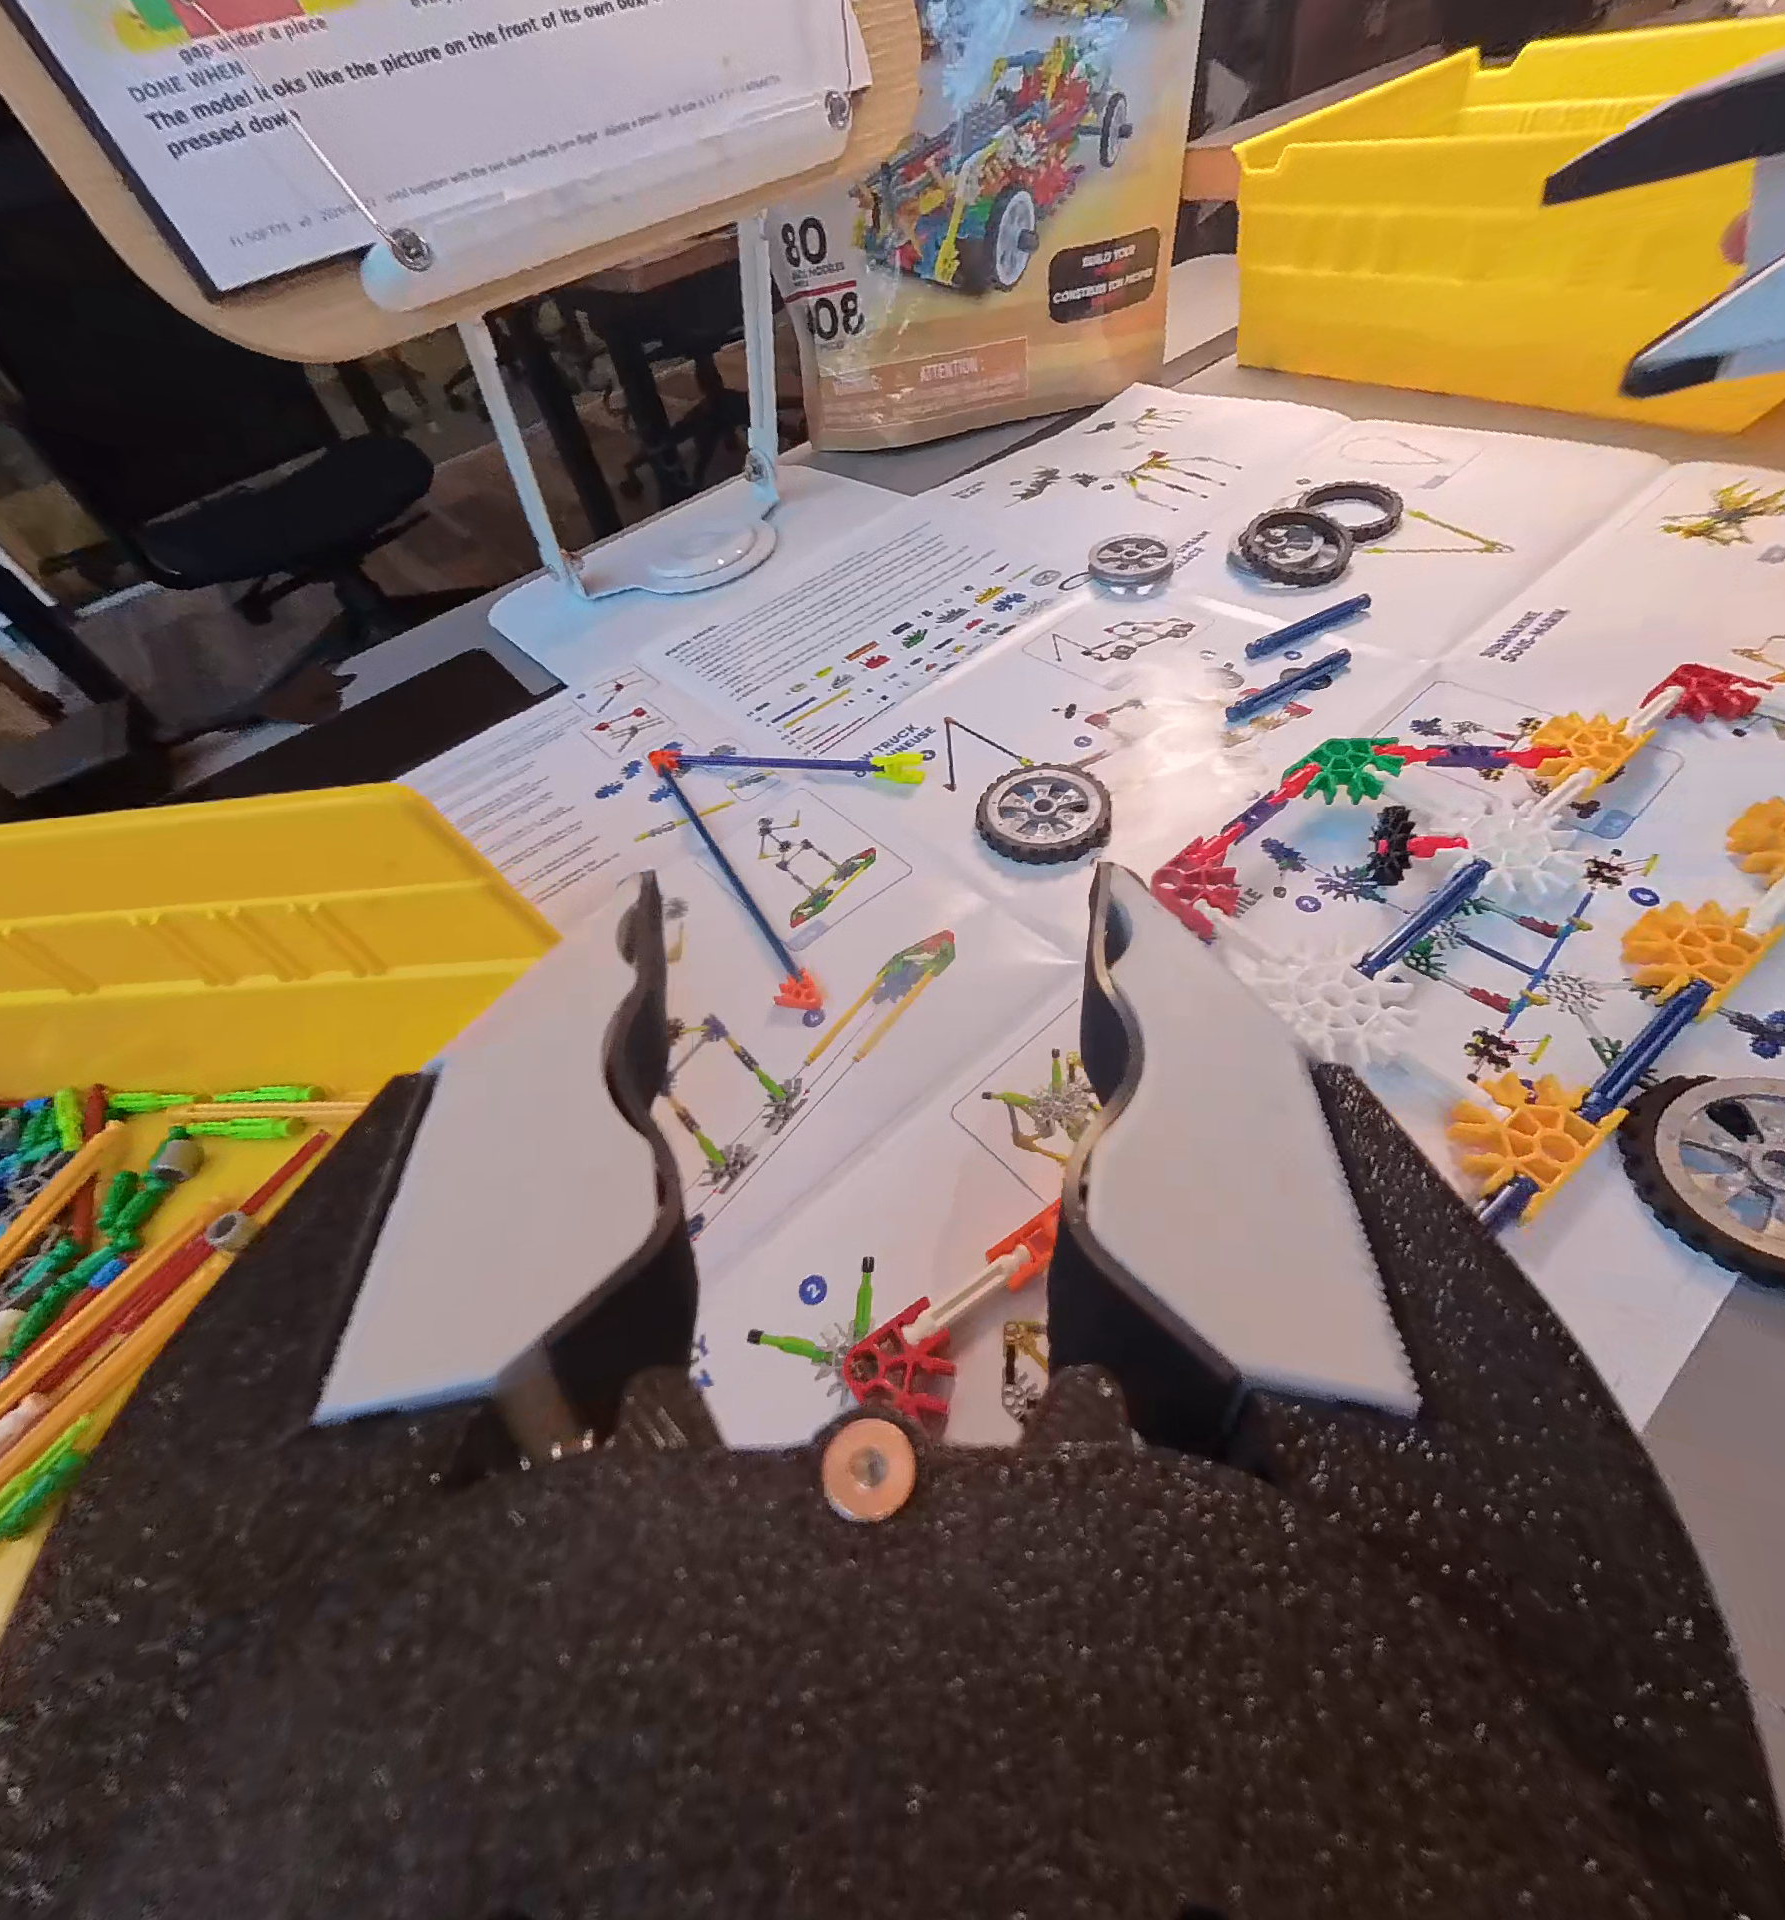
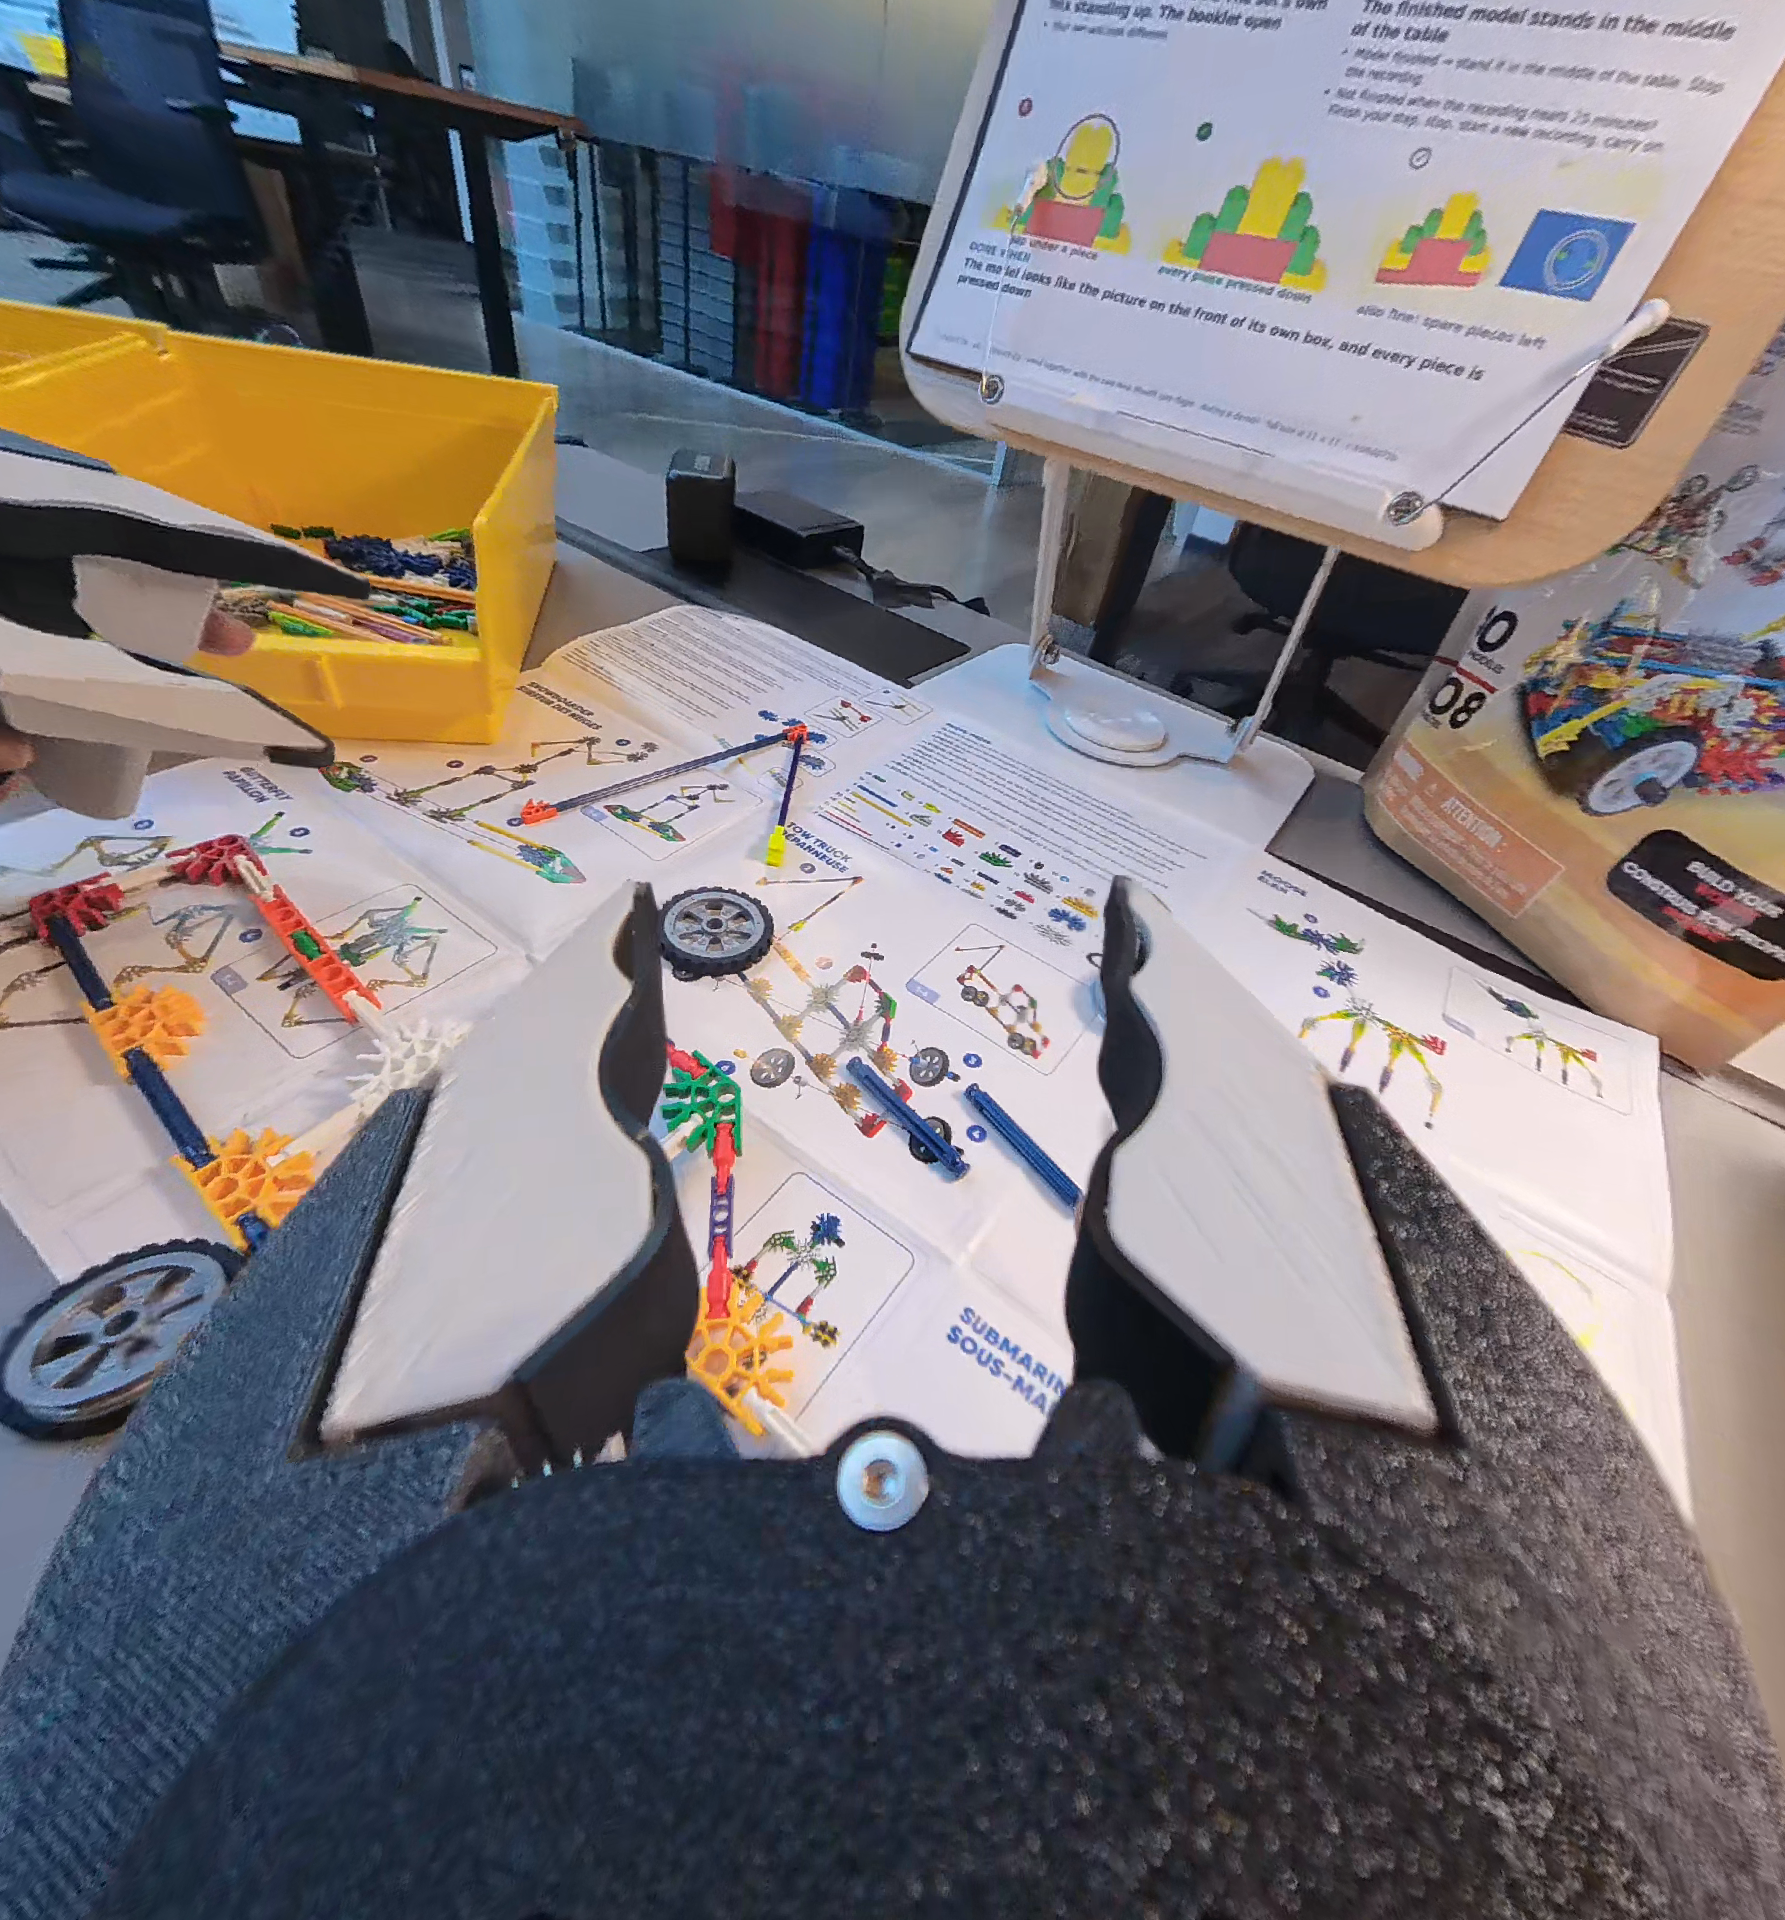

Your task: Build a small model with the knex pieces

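Note:
My left gripper (image 1: 877, 894) is open and empty above the paper instruction sheet (image 1: 971, 1039). Between its fingers on the sheet lies a small piece made of a red connector, a white rod and an orange connector (image 1: 929, 1320). A blue-rod V with orange connectors (image 1: 732, 883) and a small wheel (image 1: 1044, 814) lie just ahead. My right gripper (image 2: 880, 904) is open and empty above a green connector (image 2: 706, 1107) joined by red rods to a yellow connector (image 2: 742, 1351). The same small wheel (image 2: 716, 930) and two loose blue rods (image 2: 909, 1117) lie near it. The partly built model (image 1: 1490, 935) lies to the left gripper's right.
A yellow bin of rods and connectors (image 1: 140, 935) stands left, and another yellow bin (image 1: 1439, 239) at back right. A document stand (image 2: 1283, 260) and the kit box (image 2: 1646, 727) stand at the back. The model's big wheel (image 2: 98, 1340) lies near the table's front edge. Loose tyres (image 1: 1293, 545) lie further back.

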Tool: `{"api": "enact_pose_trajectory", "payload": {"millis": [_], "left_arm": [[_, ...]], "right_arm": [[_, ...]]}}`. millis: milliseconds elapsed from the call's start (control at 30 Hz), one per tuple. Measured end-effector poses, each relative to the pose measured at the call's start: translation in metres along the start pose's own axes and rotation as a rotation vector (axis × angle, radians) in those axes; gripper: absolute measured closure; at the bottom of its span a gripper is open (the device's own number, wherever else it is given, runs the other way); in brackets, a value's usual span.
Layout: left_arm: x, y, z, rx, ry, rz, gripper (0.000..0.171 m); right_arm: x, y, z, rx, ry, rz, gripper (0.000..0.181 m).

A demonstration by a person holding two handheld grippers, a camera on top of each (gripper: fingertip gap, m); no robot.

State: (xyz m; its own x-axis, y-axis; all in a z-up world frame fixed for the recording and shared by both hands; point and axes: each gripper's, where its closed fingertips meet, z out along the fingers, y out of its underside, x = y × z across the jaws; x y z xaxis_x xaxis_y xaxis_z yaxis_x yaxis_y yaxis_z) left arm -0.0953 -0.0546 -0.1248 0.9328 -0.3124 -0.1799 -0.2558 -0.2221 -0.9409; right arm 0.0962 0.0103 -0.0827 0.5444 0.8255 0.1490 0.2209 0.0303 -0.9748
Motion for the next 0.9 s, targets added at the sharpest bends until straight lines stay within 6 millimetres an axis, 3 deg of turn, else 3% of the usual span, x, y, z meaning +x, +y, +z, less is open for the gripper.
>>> {"api": "enact_pose_trajectory", "payload": {"millis": [100,200,400,567,700,900], "left_arm": [[-0.007,-0.007,-0.015,-0.056,-0.069,0.023,0.093],[-0.001,-0.008,-0.04,-0.121,-0.097,-0.001,0.092],[0.042,0.006,-0.099,-0.131,-0.117,-0.059,0.09],[0.088,0.025,-0.136,-0.094,-0.107,-0.109,0.088],[0.107,0.044,-0.151,-0.11,-0.112,-0.121,0.084],[0.105,0.059,-0.147,-0.142,-0.122,-0.132,0.079]], "right_arm": [[-0.006,-0.007,-0.024,-0.031,-0.001,0.017,0.095],[-0.021,0.005,-0.055,-0.104,-0.025,0.032,0.09],[-0.044,0.037,-0.125,-0.177,-0.02,0.073,0.089],[-0.065,0.064,-0.168,-0.211,-0.009,0.093,0.085],[-0.076,0.075,-0.172,-0.234,-0.028,0.095,0.083],[-0.073,0.079,-0.158,-0.277,0.014,0.024,0.081]]}}
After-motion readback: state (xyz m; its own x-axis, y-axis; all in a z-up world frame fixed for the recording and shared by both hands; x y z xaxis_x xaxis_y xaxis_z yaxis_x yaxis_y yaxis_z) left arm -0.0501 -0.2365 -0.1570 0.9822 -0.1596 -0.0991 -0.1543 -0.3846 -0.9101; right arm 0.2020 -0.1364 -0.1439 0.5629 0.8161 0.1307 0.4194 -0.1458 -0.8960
